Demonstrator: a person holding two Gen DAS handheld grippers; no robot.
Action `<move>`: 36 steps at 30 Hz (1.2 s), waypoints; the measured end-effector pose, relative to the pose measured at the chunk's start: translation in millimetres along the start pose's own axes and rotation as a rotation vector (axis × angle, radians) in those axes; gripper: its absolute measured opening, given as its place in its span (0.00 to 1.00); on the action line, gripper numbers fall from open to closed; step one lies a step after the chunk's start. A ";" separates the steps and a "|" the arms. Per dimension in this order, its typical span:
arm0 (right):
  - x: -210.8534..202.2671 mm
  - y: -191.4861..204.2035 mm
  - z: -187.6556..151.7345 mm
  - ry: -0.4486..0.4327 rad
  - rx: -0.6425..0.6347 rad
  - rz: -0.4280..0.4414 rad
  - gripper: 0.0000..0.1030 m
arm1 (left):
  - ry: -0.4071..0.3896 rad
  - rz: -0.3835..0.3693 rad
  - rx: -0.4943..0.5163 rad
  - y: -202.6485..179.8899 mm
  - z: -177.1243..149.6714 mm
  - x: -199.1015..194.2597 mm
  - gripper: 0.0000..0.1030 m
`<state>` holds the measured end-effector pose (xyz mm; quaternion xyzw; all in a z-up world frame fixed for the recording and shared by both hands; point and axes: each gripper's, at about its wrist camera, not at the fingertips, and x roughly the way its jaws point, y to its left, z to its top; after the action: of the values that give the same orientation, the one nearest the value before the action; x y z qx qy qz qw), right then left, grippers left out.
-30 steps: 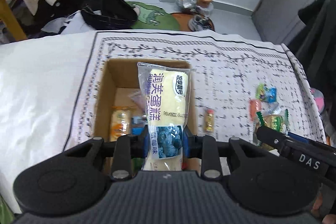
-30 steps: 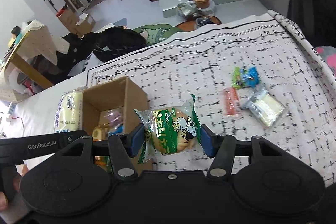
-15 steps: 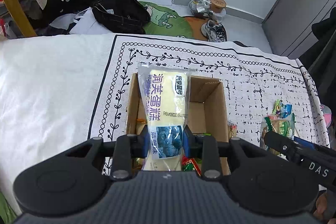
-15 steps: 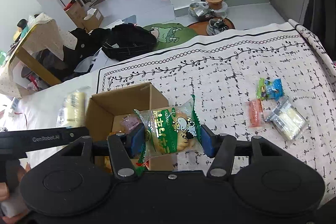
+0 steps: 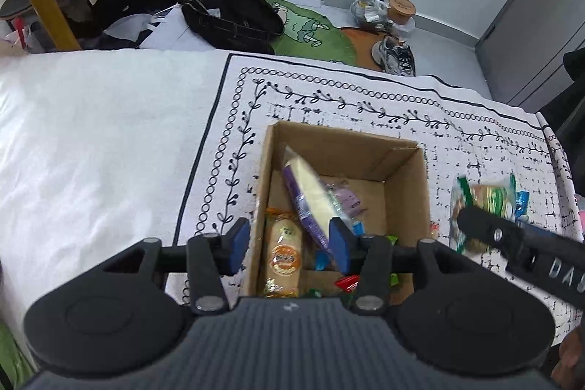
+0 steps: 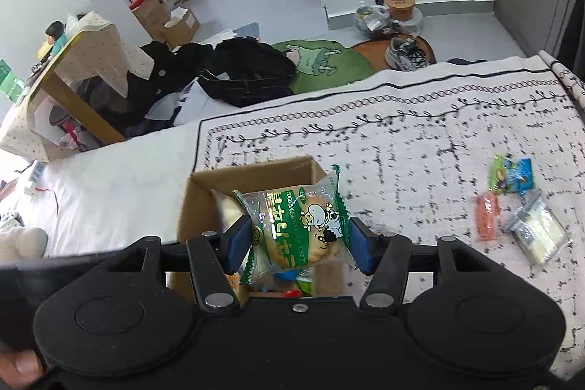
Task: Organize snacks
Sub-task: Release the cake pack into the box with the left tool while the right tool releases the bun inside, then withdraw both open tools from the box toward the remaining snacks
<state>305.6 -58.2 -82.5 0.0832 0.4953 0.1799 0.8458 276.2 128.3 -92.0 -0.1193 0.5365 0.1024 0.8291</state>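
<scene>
Over the cardboard box (image 5: 406, 170), one snack dropped, another waiting.
Left gripper (image 5: 289, 243) hangs released above the cake packet (image 5: 310, 196); right gripper (image 6: 299, 243) clenches the green bun packet (image 6: 299, 225), ready to drop it in.

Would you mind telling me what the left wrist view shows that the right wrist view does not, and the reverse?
Only the left wrist view shows the open left gripper and, in the box, the long yellow cake pack beside a round-labelled bread pack.

Only the right wrist view shows the orange packet and clear packet on the cloth.

Both show the cardboard box and the right gripper holding the green cow-print bun.
</scene>
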 end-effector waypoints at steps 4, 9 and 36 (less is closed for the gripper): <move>1.4 5.0 5.3 -0.021 0.022 0.042 0.59 | 0.006 0.006 -0.001 6.0 -2.7 -0.8 0.52; -3.4 -2.1 4.7 -0.046 0.067 0.054 0.81 | 0.004 0.015 0.002 8.8 -4.1 -3.0 0.66; -48.1 -87.6 -37.9 -0.048 0.136 -0.066 1.00 | 0.007 -0.039 0.059 -48.7 -29.5 -14.0 0.96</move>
<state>270.7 -159.0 -90.4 0.1284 0.4885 0.1158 0.8553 259.5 72.3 -86.6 -0.1055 0.5396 0.0696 0.8324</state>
